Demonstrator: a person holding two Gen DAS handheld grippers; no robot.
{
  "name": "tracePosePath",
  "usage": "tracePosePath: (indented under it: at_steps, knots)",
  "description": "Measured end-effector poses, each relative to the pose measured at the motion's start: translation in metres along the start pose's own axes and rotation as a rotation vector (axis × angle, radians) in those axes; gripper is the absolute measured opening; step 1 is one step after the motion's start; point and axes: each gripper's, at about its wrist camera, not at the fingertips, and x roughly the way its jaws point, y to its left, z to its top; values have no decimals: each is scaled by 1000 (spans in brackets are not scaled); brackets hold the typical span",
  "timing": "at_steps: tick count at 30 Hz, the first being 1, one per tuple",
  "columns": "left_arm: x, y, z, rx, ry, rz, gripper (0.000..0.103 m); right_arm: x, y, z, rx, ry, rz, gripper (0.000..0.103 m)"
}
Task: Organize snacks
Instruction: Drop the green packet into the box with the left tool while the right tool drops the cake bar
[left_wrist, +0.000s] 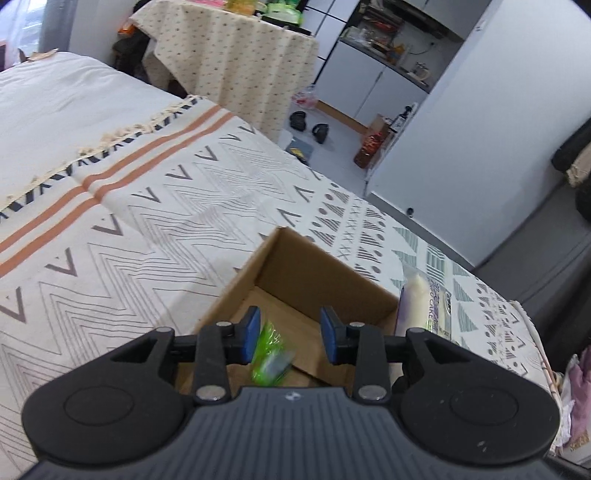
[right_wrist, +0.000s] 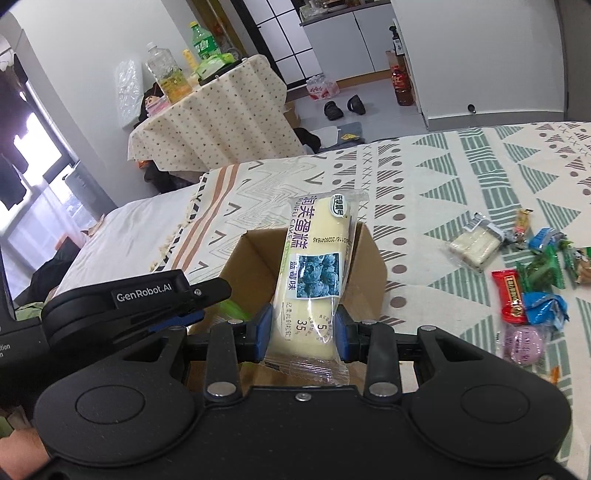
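Two grippers, right gripper (right_wrist: 302, 334) clamping cake packet (right_wrist: 314, 273), cardboard box (left_wrist: 295, 280)

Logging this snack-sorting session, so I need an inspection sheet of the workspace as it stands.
Surface: patterned cream bedspread.
Job's things: open brown cardboard box; blurred green wrapped snack over its inside; cream blueberry cake in clear wrapper.
Clutter: loose pile of small coloured snack packets beside the box.
Grippers: left gripper open above the box; right gripper shut on the cake.
Cables: nothing seen.
Surroundings: cloth-draped table with bottles, black slippers on floor.
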Motion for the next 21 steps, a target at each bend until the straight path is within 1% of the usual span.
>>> tracePosePath:
  at_steps: [2,4,5,6,8,13,18,21]
  knots:
    - [0,1,0,-11,2,6,37,5,1,1,6,1,1,35]
    - [-1,2,0,-13,2,15,45,9,2,2,1,3,12,37]
    - [-1,1,-1,-9,0,20,47,11,3,2,-10,10,18,40]
    - [-1,0,-1,-5,1,22,50,11,3,2,-11,11,18,50]
    - [-1,-2,-3,-3,6,21,55,6,1,2,-5,-5,13,57]
    - [-2,-11,-7,17,13,27,74,-12,-13,-4,8,-8,-12,59]
    - [-5,-29,-14,69,24,7,86,-26,-36,-13,20,2,-70,61]
    - [-8,-39,-20,91,31,-11,88,-37,-50,-18,33,-3,-100,63]
